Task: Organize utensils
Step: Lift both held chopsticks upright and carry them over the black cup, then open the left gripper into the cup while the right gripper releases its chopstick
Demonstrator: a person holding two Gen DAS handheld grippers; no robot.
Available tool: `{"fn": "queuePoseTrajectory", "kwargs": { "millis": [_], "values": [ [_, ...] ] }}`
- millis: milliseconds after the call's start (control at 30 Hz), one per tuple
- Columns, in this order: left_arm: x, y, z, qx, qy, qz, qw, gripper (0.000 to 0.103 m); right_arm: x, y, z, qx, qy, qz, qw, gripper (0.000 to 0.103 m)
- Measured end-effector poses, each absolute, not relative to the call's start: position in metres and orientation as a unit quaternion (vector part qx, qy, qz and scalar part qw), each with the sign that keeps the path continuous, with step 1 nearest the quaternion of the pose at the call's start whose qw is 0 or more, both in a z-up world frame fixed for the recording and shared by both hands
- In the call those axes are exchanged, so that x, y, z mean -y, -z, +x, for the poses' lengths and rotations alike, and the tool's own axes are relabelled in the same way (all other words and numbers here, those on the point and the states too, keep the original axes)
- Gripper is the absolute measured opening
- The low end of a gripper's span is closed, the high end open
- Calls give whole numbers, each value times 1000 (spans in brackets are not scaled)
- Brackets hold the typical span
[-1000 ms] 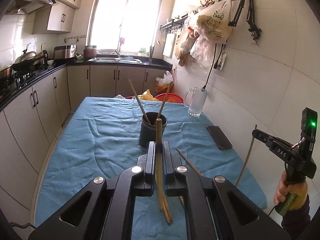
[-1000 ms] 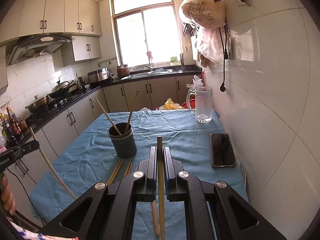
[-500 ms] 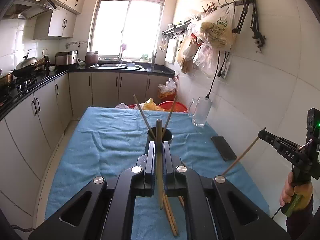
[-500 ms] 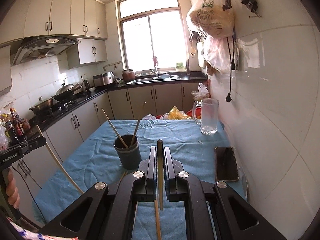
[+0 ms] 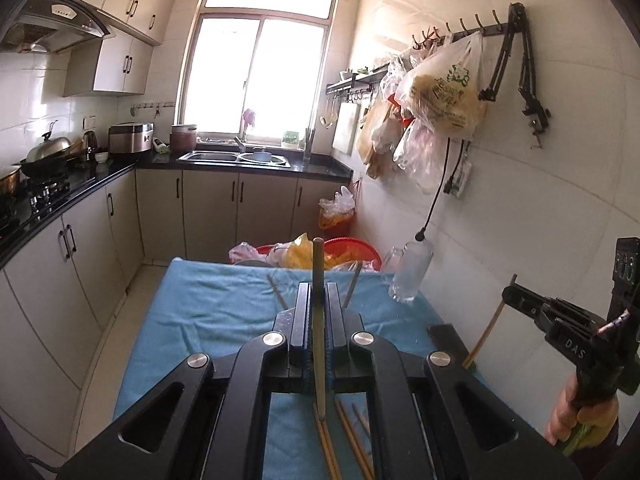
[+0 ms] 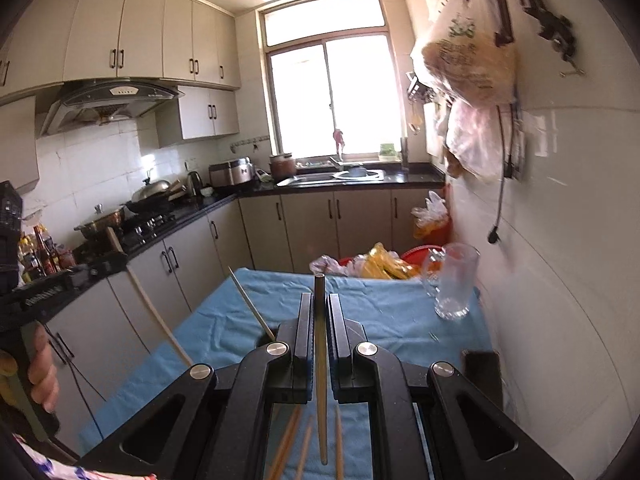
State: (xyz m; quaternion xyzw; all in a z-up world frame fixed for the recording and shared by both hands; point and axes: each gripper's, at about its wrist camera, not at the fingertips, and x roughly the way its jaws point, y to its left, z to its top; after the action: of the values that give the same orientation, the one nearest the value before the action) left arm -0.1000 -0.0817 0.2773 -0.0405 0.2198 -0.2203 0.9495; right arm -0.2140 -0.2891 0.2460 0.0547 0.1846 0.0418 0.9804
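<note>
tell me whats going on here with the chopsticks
A person holds a gripper in each hand, and each is shut on one chopstick: the left gripper and the right gripper. More loose chopsticks lie on the blue tablecloth below. A glass mug stands near the wall.

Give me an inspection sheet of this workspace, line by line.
Surface: table under a wrinkled blue cloth.
Job's things: one chopstick clamped in the left gripper, another chopstick in the right gripper; loose chopsticks lie on the cloth below; the holder cup is hidden behind the grippers, with sticks poking out.
Clutter: glass mug, dark phone.
Grippers: both shut, each on its chopstick.
Cables: black cord hanging down the wall tiles.
Surroundings: kitchen counter, sink under the window, full plastic bags on wall hooks.
</note>
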Motion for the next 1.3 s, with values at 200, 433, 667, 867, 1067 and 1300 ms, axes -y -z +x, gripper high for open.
{"fn": "queuePoseTrajectory", "kwargs": {
  "millis": [200,433,667,867,1067,1300],
  "values": [
    [95,-288,-58,-230,223,-61,945,5,276,-275,-176,-167,-68,65,981,6],
    [114,-286,-11,-234,194,-55,951,5,264,-283,-122,-166,-78,76,980,6],
    [133,-253,28,-268,174,-43,947,5,256,-249,-77,-198,-70,85,974,6],
    [136,-220,39,-313,180,-37,932,5,262,-203,-48,-253,-69,99,960,7],
    [132,-215,28,-306,173,-19,936,17,274,-176,-32,-280,-57,114,951,7],
    [105,-221,0,-286,162,-34,944,42,287,-177,-34,-276,-46,127,952,34]
  ]
}}
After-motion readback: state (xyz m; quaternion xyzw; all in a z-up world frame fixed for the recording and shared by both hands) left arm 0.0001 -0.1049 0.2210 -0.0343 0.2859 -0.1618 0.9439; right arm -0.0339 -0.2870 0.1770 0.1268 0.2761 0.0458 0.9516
